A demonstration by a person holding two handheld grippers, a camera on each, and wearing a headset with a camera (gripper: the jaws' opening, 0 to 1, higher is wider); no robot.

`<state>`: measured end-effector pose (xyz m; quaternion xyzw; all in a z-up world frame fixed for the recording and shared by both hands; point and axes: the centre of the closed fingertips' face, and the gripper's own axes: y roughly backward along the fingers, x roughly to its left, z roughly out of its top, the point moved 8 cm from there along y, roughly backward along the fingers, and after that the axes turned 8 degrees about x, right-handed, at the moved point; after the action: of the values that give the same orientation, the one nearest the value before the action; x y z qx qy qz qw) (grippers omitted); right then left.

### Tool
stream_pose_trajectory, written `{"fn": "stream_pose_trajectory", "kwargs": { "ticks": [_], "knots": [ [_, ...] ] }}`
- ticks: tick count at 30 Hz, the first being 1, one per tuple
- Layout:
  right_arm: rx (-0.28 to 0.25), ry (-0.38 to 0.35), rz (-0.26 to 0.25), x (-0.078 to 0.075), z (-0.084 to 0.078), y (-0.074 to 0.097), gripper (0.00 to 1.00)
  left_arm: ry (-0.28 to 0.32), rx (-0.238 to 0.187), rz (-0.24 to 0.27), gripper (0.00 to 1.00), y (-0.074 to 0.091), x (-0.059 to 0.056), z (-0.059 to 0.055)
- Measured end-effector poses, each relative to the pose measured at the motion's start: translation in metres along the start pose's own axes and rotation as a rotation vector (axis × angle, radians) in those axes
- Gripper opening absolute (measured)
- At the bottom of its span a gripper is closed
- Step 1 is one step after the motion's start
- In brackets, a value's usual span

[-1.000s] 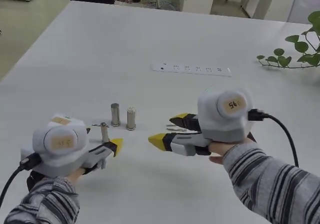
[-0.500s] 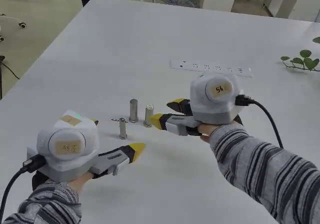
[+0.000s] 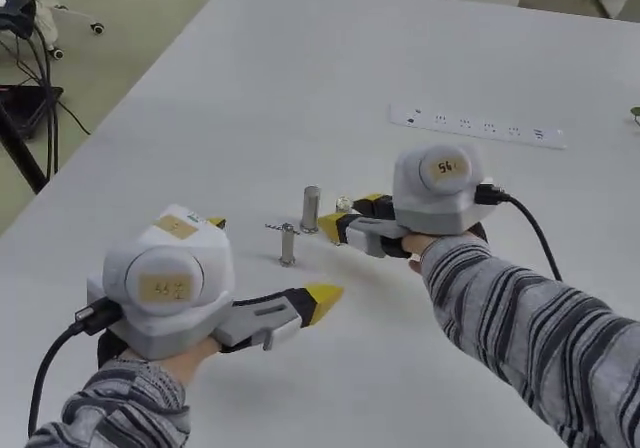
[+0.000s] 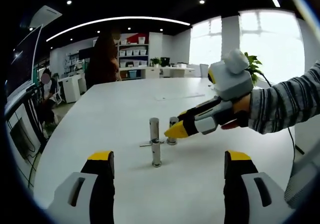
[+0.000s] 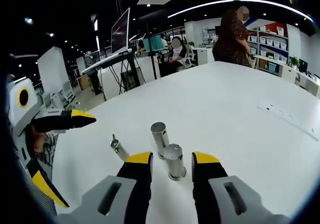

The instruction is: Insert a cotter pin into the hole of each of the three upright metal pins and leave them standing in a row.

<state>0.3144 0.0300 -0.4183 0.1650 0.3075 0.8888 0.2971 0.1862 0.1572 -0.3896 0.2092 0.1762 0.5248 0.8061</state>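
Note:
Three upright metal pins stand close together on the white table. The nearest pin has a cotter pin through its hole. The middle pin stands bare. My right gripper is open, and the third pin stands between its jaws with a small gap on each side. My left gripper is wide open with nothing in it, a little short of the nearest pin.
A white power strip lies farther back on the table. The table's left edge drops to the floor, where cables and a stand are. People stand and sit beyond the far end in the gripper views.
My right gripper has moved left to the pins and now has its jaws on either side of the third pin. The head camera has shifted; the left gripper holds about the same place.

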Motion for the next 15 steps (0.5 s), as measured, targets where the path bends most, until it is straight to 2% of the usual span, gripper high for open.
{"fn": "stream_pose_trajectory", "kwargs": {
  "ticks": [8,10,12,15],
  "knots": [
    [-0.013,-0.027,0.003,-0.002,0.0,-0.009,0.18,-0.012,-0.001,0.004,0.97,0.01,-0.001,-0.003],
    [-0.016,-0.059,0.009,-0.003,0.001,-0.011,0.16,-0.016,-0.012,0.009,0.98,0.011,-0.001,-0.003],
    [-0.019,-0.058,0.006,-0.003,0.001,-0.011,0.16,-0.01,-0.024,0.016,0.99,0.011,0.0,-0.002],
    [-0.014,-0.043,0.009,-0.002,0.002,-0.012,0.14,-0.014,-0.019,0.018,0.99,0.011,-0.001,-0.003]
  ]
}}
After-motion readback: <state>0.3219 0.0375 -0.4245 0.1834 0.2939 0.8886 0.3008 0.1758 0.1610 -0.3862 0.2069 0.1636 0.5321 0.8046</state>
